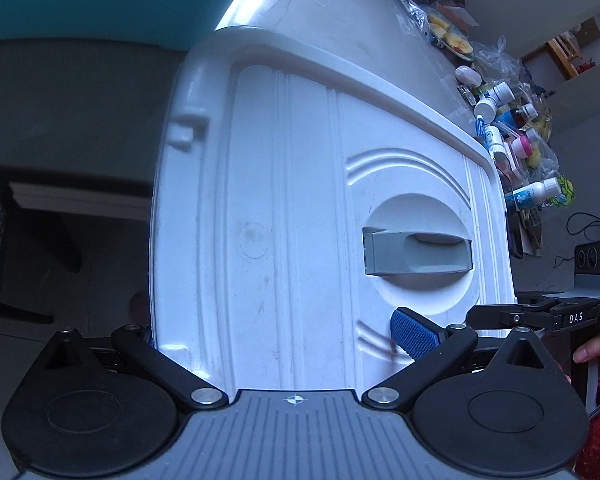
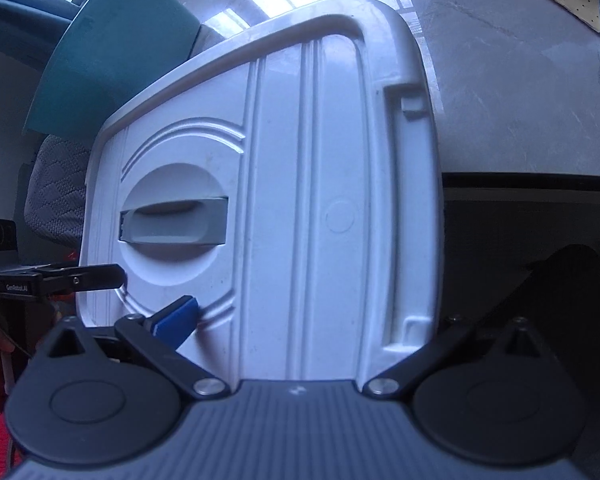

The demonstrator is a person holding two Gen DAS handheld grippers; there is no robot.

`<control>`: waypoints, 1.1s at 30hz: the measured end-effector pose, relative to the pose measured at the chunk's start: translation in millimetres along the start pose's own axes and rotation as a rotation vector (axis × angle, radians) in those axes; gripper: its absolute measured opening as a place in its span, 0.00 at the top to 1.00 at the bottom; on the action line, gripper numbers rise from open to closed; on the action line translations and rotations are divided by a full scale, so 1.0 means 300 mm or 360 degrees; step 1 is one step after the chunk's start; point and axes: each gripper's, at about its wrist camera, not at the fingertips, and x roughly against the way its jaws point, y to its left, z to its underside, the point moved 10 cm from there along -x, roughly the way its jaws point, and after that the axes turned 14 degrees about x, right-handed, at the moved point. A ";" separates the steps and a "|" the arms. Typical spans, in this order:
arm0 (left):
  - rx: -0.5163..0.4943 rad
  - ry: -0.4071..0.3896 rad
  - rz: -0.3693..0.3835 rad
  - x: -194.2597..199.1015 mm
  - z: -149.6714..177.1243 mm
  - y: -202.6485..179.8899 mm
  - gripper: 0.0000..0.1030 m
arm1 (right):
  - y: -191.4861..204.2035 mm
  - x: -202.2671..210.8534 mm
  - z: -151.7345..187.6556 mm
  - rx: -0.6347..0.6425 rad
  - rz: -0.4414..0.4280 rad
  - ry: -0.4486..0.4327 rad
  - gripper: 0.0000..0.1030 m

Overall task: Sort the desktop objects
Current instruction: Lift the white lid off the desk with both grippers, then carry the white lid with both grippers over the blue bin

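Both units are gripping a white plastic storage-box lid (image 1: 284,208), one at each end of its near long edge. The left hand-held gripper (image 1: 276,344) is straddling the lid's edge: one blue pad (image 1: 414,336) is lying on top of the lid, while the other finger is hidden below, so it appears to be pinching the lid. The right hand-held gripper (image 2: 312,332) is doing likewise, with its blue pad (image 2: 178,320) on the upper surface and the opposite finger concealed under the rim. The grey handle (image 1: 418,254) is sitting in the lid's round recess between the two grips.

Whether the lid is resting on its box or hanging above the tabletop (image 2: 500,60) cannot be told. A heap of small bottles (image 1: 500,112) and bags is lying unsorted at the far edge of the tabletop, beside the lid. Judging from this, sorting is at an early stage: the lid is being handled and the loose items remain to be put away.
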 end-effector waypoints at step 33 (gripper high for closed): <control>0.0046 -0.0259 -0.0070 0.793 0.352 0.661 0.00 | 0.459 -0.196 -0.048 0.0191 -0.0115 -0.0058 0.00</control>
